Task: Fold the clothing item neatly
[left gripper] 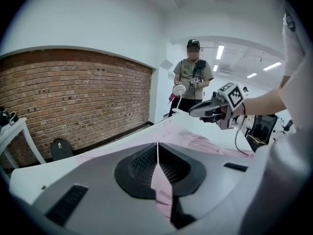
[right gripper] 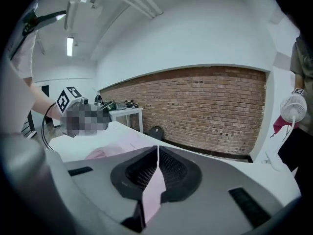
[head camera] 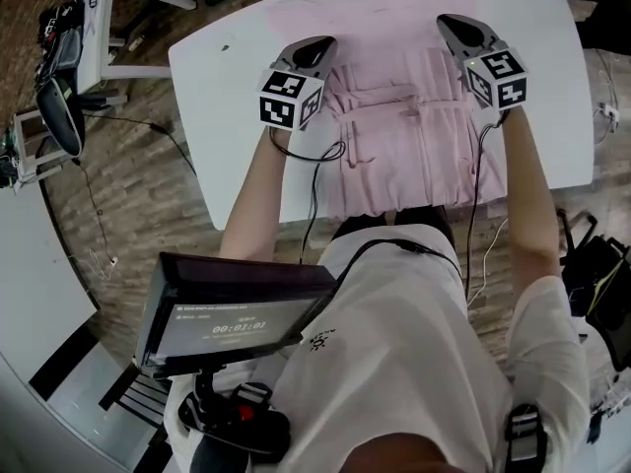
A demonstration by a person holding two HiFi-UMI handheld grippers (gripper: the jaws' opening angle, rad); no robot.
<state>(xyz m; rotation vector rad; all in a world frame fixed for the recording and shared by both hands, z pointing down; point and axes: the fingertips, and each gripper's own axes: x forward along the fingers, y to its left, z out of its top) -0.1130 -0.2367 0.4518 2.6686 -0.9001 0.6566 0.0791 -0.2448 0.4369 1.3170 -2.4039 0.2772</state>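
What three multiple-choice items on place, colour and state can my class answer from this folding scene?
1. The garment lies on: A the white table; B the floor; C a chair.
2. The garment is: A blue; B pink; C green.
3. The left hand-held gripper is: A open; B shut on the garment; C shut on a cable.
Answers: 1 A, it spreads across the tabletop. 2 B, the cloth is pale pink. 3 B, pink fabric is pinched between its closed jaws.
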